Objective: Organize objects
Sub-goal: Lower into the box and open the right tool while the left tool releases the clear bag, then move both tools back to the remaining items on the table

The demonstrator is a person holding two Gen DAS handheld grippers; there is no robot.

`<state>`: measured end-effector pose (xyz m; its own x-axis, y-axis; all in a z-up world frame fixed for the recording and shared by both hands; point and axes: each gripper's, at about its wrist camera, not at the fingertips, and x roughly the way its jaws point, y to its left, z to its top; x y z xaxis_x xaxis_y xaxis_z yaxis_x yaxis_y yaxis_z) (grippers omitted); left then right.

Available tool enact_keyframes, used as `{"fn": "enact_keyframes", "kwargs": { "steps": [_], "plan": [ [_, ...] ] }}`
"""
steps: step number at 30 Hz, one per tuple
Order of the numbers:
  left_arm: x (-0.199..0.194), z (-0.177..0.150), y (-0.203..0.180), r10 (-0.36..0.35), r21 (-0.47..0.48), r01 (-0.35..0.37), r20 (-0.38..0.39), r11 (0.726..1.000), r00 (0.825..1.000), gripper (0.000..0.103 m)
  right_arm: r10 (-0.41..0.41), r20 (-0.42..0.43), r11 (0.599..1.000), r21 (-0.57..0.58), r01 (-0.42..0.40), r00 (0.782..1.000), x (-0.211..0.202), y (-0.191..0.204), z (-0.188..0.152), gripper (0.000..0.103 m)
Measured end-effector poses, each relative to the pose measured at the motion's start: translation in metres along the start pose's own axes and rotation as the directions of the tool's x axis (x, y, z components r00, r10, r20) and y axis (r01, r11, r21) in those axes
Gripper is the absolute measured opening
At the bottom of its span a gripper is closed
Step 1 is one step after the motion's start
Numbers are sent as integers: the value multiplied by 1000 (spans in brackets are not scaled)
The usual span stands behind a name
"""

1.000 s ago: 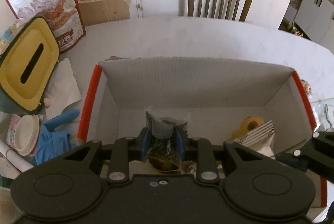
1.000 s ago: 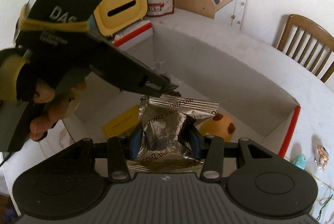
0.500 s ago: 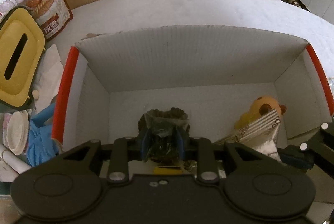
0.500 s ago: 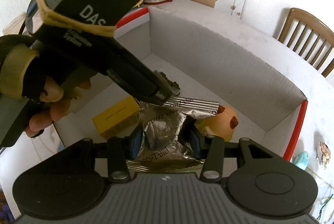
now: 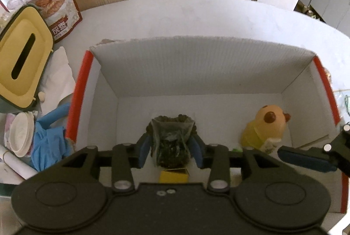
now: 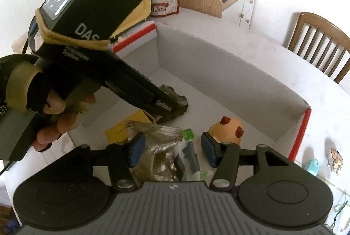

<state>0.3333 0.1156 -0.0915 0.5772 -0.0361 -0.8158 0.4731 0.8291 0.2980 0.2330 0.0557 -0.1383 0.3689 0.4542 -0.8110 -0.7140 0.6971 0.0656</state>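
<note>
The left claw (image 5: pixel 171 146) is closed on a clear pouch of dark dried matter (image 5: pixel 171 138), held low inside the white cardboard box (image 5: pixel 196 68). The right claw (image 6: pixel 171 149) stands wide open, gripping nothing; a silver foil packet (image 6: pixel 157 147) lies between its blue pads (image 6: pixel 135 148), apparently loose. A yellow carton (image 6: pixel 122 129) lies at 10 o'clock from it, a bear-shaped toy (image 6: pixel 227 127) at 2 o'clock. The box rests on the counter (image 5: pixel 218 16).
</note>
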Motion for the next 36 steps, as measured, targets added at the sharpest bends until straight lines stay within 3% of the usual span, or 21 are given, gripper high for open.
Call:
{"fn": "enact_keyframes", "kwargs": {
  "steps": [16,26,36],
  "plan": [
    [-67,-14,-9,-27,-30,32,141,999,990,47,14,138,997,79,-25,990,-75,-19,-10,59],
    [-114,-32,-41,-38,-10,42,237,999,971,53,20,213,992,115,-45,977,-130,-39,-32,64],
    [-139,-49,-74,-66,6,67,285,998,956,57,16,267,990,130,-53,964,-171,-62,-62,66]
  ]
}}
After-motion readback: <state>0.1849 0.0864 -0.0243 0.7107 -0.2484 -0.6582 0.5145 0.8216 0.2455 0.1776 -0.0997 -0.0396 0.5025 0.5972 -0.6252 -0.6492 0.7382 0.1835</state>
